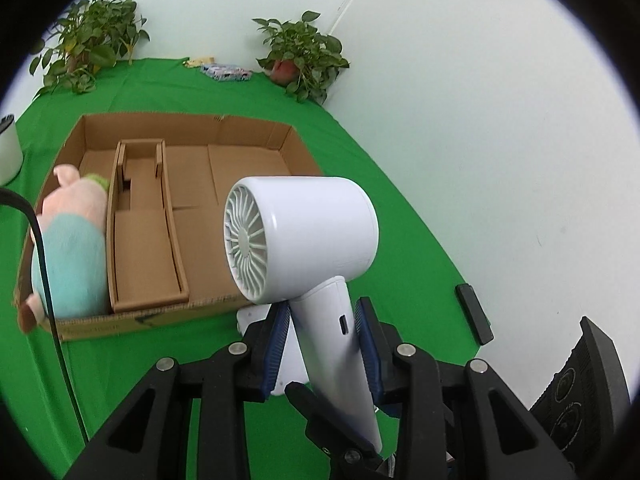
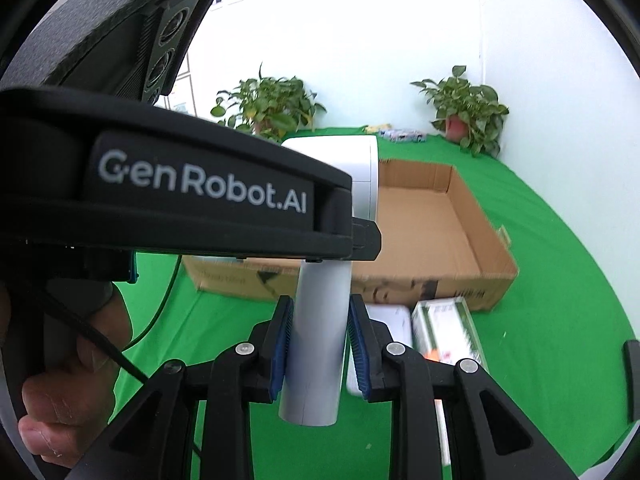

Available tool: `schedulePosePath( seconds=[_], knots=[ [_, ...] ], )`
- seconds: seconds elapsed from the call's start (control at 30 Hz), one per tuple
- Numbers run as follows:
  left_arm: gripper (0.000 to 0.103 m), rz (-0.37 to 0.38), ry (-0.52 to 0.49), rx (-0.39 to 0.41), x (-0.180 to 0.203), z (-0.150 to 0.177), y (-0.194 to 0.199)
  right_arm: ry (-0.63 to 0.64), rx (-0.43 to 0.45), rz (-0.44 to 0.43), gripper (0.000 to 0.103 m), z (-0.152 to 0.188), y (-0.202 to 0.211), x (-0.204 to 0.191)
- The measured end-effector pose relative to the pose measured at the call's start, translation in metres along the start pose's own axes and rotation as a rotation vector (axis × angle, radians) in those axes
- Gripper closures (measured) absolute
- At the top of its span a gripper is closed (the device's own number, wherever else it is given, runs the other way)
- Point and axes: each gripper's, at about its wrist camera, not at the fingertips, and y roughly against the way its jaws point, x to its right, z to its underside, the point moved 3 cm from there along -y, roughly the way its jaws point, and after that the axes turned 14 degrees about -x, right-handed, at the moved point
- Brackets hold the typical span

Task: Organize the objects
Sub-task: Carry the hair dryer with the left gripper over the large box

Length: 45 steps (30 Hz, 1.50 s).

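- The white hair dryer (image 1: pixel 304 236) is held up above the green table (image 1: pixel 360 184), just in front of the cardboard box (image 1: pixel 192 160), its round body on top and its handle pointing down toward the cameras.
- The left tongs (image 1: pixel 323 336) are clenched on the handle, with a blue pad (image 1: pixel 280 344) pressed against each side just below the body.
- The right tongs (image 2: pixel 320 340) also have the handle (image 2: pixel 316 344) between their pads; the left pad touches it, while on the right side it is hard to tell whether contact is complete.
- In the right wrist view the left tool's black casing, printed "GenRobot.AI" (image 2: pixel 200 188), crosses in front of the dryer's body, and a hand (image 2: pixel 68 400) grips that tool at lower left.
- The box is open on top with cardboard dividers inside; a pink and teal plush toy (image 1: pixel 68 248) lies in its left compartment.
- A white flat item (image 2: pixel 384 328) and a green-and-white packet (image 2: pixel 444 328) lie on the table just in front of the box.
- Two potted plants (image 1: pixel 304 56) stand at the far edge against the wall, with a patterned pouch (image 1: pixel 226 72) between them.
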Motion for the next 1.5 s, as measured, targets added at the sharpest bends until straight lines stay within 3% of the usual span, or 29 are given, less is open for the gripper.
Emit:
schedulePosePath(
  seconds=[0.5,0.77,1.1,1.5],
  knots=[
    [0.070,-0.011,-0.016,0.036,-0.001,-0.069,0.021,0.008,0.048,0.011,0.078,-0.076,0.001,0.016],
    [0.070,-0.008,-0.001,0.010,-0.023,-0.105,0.005,0.007,0.022,0.004,0.078,-0.106,-0.021,0.020],
    [0.070,-0.013,0.063,-0.094,-0.070,-0.128,-0.055,-0.028,-0.080,-0.032,0.078,-0.123,-0.095,0.026],
    [0.070,-0.057,0.159,-0.282,-0.117,-0.129,-0.139,-0.091,-0.266,-0.129,0.078,-0.109,-0.200,0.047]
  ],
)
